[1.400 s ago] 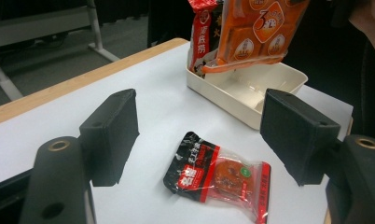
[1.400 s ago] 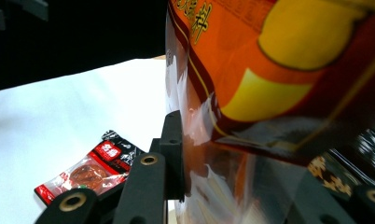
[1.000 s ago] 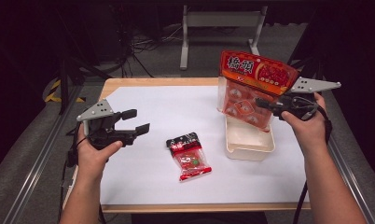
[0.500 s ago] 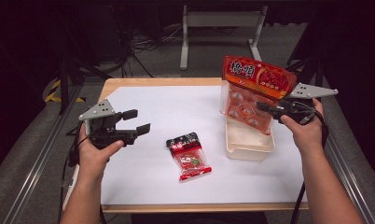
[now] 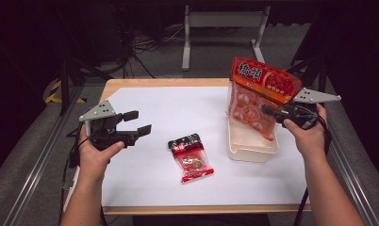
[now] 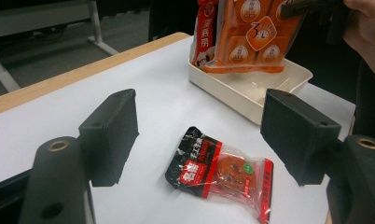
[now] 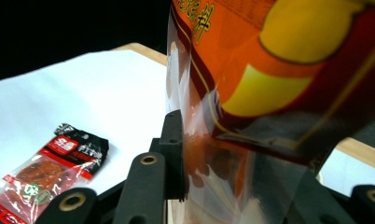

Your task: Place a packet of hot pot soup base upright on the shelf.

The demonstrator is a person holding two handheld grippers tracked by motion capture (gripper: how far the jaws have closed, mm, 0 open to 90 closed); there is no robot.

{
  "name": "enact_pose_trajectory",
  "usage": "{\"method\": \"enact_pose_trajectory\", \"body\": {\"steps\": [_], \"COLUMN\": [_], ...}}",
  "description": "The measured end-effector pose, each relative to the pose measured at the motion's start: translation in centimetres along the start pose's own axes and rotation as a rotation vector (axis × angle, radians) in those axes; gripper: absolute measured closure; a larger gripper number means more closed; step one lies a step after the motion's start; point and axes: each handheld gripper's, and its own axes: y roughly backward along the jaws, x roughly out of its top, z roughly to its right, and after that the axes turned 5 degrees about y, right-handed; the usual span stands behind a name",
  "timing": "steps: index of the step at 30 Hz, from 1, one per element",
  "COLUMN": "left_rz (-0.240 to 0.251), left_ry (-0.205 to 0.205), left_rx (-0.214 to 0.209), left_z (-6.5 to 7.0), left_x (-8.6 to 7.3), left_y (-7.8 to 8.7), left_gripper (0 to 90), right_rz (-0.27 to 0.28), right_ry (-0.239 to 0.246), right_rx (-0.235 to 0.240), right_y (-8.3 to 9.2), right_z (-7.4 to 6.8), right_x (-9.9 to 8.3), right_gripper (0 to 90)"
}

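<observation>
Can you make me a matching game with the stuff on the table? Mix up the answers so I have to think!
Things:
1. big orange bag
2. small red packet
3. cream tray
4. left gripper

States:
A. open, holding nothing
B. lying flat on the white sheet
C. pinched in the right gripper
D. sitting under the bag

Pairs: 1-C, 2-B, 3-D, 4-A

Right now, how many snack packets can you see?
2: a big orange bag held upright in the cream plastic tray by the right tongs; a small red-black packet flat mid-table.
</observation>
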Motion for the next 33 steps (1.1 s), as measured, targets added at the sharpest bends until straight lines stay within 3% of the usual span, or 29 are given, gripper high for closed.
{"method": "enact_pose_trajectory", "body": {"steps": [6,11,18,25,33], "left_rz": [-0.002,-0.005,-0.014,-0.019,-0.027], "left_ry": [0.001,0.002,0.002,0.005,-0.005], "left_rx": [0.001,0.001,-0.001,0.001,0.003], "left_z": [-0.1,-0.1,-0.1,-0.1,-0.3], "left_x": [0.0,-0.1,-0.1,-0.2,-0.2], "left_y": [0.0,-0.1,-0.4,-0.6,-0.8], "left_gripper": [28.4,28.3,28.2,28.1,27.8], "right_rz": [-0.056,-0.047,-0.050,-0.120,-0.102], "right_ry": [-0.016,-0.025,-0.046,-0.040,-0.052], "right_rx": [-0.041,-0.048,-0.027,0.017,0.036], "right_y": [-0.5,-0.6,-0.9,-2.9,-3.0], "right_z": [-0.7,-0.6,-0.5,-0.7,-0.3], "right_x": [-0.5,-1.0,-2.1,-4.1,-5.0], "right_gripper": [70.1,70.0,70.0,70.0,69.8]}}
